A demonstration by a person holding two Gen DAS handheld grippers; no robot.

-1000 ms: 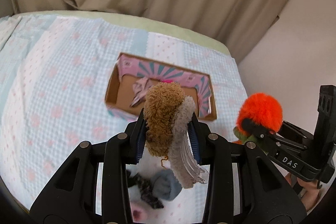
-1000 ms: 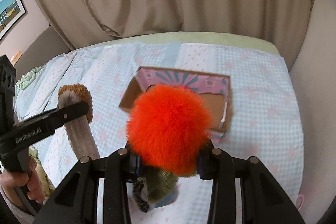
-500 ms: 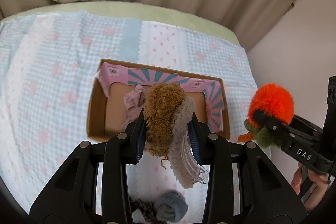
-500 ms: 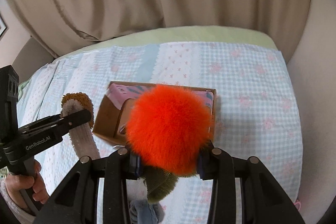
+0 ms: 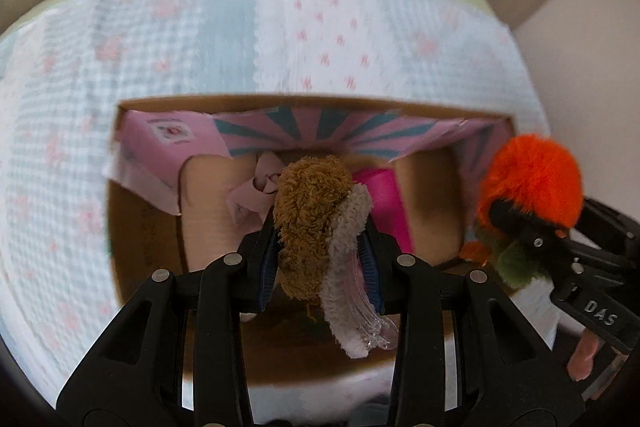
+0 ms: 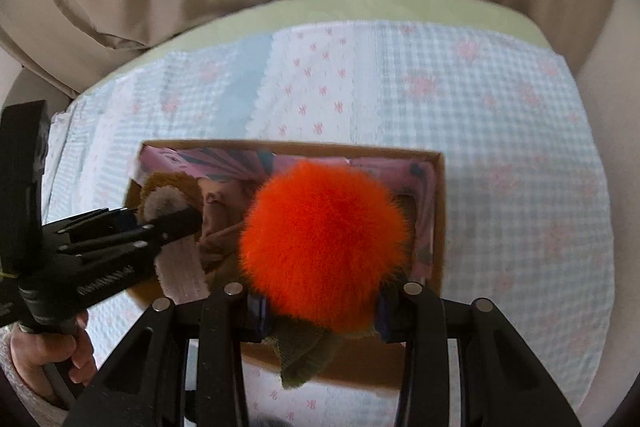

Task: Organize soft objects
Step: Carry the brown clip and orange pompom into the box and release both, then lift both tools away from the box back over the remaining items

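Checked bedspread (image 6: 500, 115) on the bed, bearing an open cardboard box (image 6: 438, 227) with pink lining. Above the box: right gripper (image 6: 320, 311) clamped on an orange pompom (image 6: 324, 239), left gripper (image 5: 320, 267) clamped on a brown plush clip (image 5: 312, 219).

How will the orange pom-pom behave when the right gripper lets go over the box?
Probably light: the pom-pom stays puffed out around the right gripper. Its round, fluffy shape suggests a soft landing in the box, perhaps a slight roll. The green knit under it hangs limp, so it is likely floppy.
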